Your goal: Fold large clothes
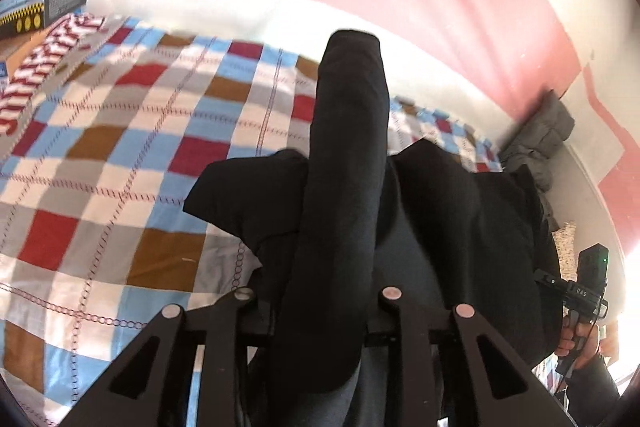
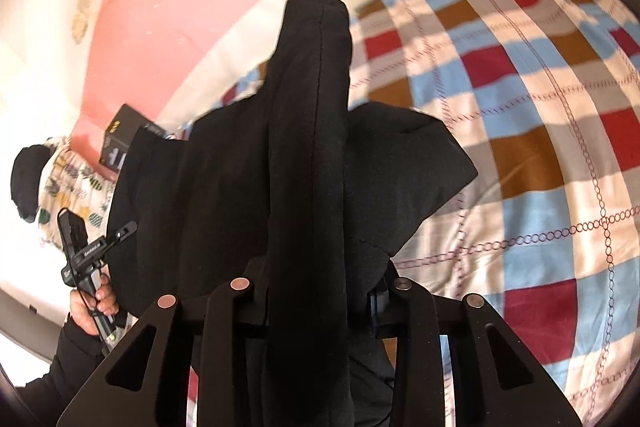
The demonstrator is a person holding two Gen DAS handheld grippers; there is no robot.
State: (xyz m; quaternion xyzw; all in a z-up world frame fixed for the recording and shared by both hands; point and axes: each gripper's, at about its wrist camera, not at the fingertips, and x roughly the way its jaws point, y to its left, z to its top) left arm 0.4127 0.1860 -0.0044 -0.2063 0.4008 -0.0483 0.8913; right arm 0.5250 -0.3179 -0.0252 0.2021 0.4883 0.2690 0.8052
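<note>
Black garment [image 1: 348, 163] is hanging above the checked blanket [image 1: 120, 147], pinched by both the left gripper [image 1: 320, 311] and right gripper [image 2: 320, 291], its fold running away lengthwise; only the left view is showing grey clothing [image 1: 548, 131] beyond it.

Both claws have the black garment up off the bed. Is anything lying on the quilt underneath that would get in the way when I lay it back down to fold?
Nothing visible does. The checked quilt around the black garment is bare. A striped cloth and a grey bundle sit at the bed's far edges. The garment hides the patch directly beneath it.
</note>
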